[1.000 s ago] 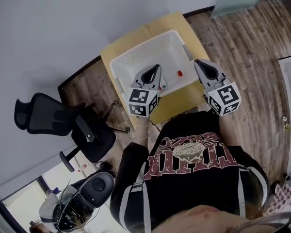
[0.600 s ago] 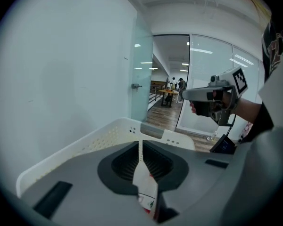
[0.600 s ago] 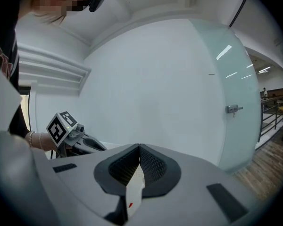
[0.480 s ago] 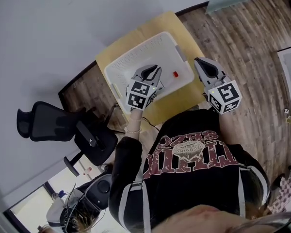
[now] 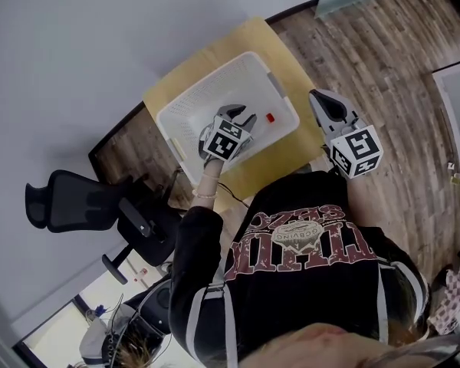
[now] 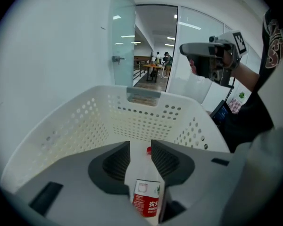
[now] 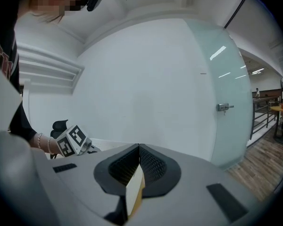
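Left gripper (image 5: 239, 114): fingers wide, straddling a clear plastic bottle with red cap and label (image 6: 146, 199), unclamped, lying in a white perforated plastic basket (image 6: 85, 121) on the yellow counter (image 5: 272, 163). Right gripper (image 5: 320, 96): fingers closed, empty, beside the basket.

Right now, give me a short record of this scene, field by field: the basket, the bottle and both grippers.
basket: white, perforated, on a yellow table
bottle: clear, red cap, red label, lying in the basket
left gripper: over the basket, jaws apart, bottle between them; contact unclear
right gripper: jaws together, empty, held to the basket's right
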The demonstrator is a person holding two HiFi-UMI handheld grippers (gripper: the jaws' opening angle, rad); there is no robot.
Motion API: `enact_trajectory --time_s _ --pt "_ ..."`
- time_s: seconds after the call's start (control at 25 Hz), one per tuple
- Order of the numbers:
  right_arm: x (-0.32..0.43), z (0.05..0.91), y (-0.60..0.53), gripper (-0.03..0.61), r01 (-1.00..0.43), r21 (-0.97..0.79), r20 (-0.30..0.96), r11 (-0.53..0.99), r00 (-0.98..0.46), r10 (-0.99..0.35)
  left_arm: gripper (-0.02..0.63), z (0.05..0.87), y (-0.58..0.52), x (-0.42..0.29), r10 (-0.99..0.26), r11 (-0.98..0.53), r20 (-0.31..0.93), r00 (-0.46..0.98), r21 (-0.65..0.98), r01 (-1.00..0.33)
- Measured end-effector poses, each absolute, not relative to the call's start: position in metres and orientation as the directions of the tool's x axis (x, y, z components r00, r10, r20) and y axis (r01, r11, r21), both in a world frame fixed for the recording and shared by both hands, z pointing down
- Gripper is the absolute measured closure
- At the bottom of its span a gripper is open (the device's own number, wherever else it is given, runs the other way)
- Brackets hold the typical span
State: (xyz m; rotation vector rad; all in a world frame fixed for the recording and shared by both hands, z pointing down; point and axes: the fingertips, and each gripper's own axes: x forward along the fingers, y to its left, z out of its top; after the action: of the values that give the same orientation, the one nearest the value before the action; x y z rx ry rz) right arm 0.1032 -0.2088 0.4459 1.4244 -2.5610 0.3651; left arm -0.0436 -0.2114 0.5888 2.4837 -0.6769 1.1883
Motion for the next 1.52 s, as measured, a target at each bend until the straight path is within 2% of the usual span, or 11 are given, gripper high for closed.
enact_trajectory --time_s 0.48,1.04,1.52 --pt "0.126 0.455 -0.206 0.560 -0.878 -0.127 0.308 0.462 -0.477 -0.823 0.334 0.668 -0.190 -0.033 -0.057 -0.909 0.906 0.419 0.126 -0.396" --pt "0.144 0.463 -0.200 0.560 -0.897 -0.132 0.337 0.422 -0.441 -0.832 0.317 0.712 -0.176 -0.021 0.040 -0.927 0.935 0.352 0.167 -0.337" --pt "0.151 0.467 -0.201 0.560 -0.897 -0.140 0.343 0.419 -0.441 -0.829 0.278 0.736 -0.169 -0.011 0.133 -0.925 0.943 0.306 0.229 -0.304"
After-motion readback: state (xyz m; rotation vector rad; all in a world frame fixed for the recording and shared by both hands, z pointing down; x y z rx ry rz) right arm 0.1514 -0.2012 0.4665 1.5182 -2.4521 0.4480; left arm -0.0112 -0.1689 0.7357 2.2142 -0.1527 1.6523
